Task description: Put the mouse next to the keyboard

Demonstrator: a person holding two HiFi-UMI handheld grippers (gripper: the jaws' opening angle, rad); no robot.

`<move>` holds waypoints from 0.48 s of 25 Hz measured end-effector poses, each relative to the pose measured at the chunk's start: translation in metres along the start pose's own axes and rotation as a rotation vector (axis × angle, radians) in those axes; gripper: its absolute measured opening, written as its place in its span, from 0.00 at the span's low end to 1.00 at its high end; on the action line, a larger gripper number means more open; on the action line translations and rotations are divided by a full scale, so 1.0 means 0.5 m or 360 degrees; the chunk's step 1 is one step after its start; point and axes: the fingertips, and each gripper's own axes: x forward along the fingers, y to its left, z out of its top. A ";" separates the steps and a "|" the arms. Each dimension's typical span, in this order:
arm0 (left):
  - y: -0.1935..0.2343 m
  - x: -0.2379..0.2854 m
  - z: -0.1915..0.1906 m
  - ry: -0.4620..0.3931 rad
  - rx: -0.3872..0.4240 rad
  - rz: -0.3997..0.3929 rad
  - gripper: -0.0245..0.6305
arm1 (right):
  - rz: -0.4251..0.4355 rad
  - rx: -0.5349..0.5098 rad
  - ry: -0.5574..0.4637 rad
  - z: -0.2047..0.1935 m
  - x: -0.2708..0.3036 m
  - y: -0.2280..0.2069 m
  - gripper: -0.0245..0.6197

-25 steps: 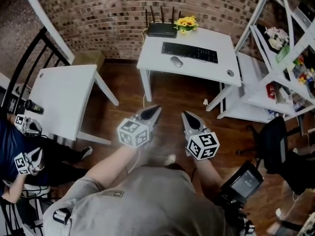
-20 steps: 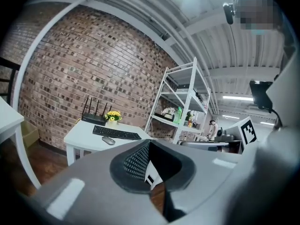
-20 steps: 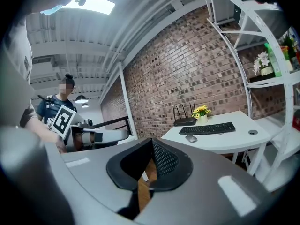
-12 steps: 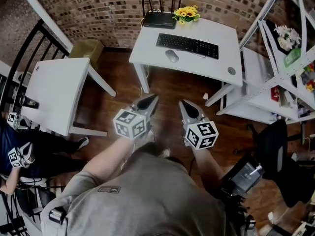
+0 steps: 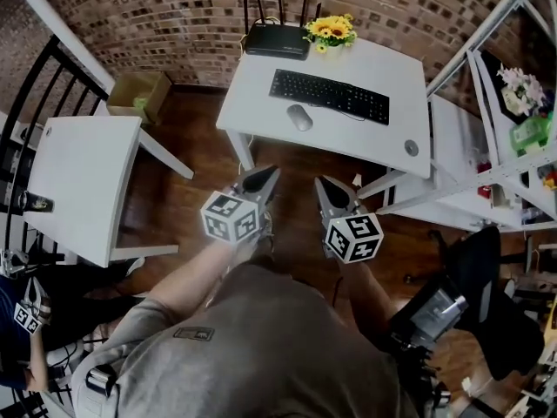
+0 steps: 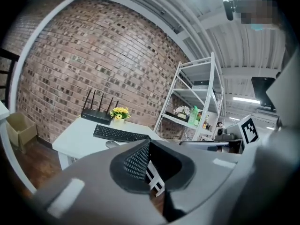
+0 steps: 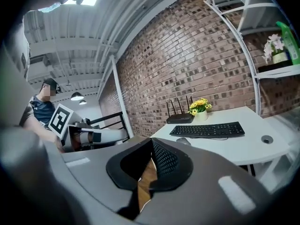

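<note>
A grey mouse (image 5: 299,117) lies on the white desk (image 5: 261,103), just in front of the left part of a black keyboard (image 5: 329,96). The left gripper view also takes in the mouse (image 6: 111,144) and keyboard (image 6: 119,134), and the right gripper view has the mouse (image 7: 183,141) and keyboard (image 7: 207,130). My left gripper (image 5: 263,179) and right gripper (image 5: 325,188) hang side by side over the wooden floor, short of the desk's front edge. Both point toward the desk, jaws shut and holding nothing.
A black router (image 5: 277,42) and a pot of yellow flowers (image 5: 329,31) stand at the desk's back edge. A second white table (image 5: 87,181) is at the left, a cardboard box (image 5: 139,94) by the wall, a metal shelf rack (image 5: 487,146) at the right. Another person's sleeve (image 5: 13,368) shows lower left.
The desk has come closer and lower in the head view as I and both grippers moved toward it. Both grippers stay shut.
</note>
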 end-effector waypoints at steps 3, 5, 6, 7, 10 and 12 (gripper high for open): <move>0.052 0.051 0.022 0.0020 -0.0022 -0.0014 0.03 | -0.0037 -0.0009 0.0043 0.020 0.061 -0.036 0.05; 0.086 0.083 0.030 0.0050 -0.0030 -0.0030 0.03 | -0.0062 -0.0007 0.0071 0.030 0.102 -0.057 0.05; 0.103 0.100 0.034 0.0064 -0.0032 -0.0039 0.03 | -0.0075 -0.0007 0.0082 0.035 0.123 -0.069 0.05; 0.121 0.117 0.039 0.0075 -0.0034 -0.0049 0.03 | -0.0087 -0.0008 0.0092 0.040 0.144 -0.080 0.05; 0.169 0.159 0.052 0.0108 -0.0050 -0.0076 0.03 | -0.0123 -0.0011 0.0132 0.049 0.200 -0.104 0.05; 0.193 0.179 0.056 0.0131 -0.0063 -0.0087 0.03 | -0.0140 -0.0020 0.0164 0.051 0.230 -0.116 0.06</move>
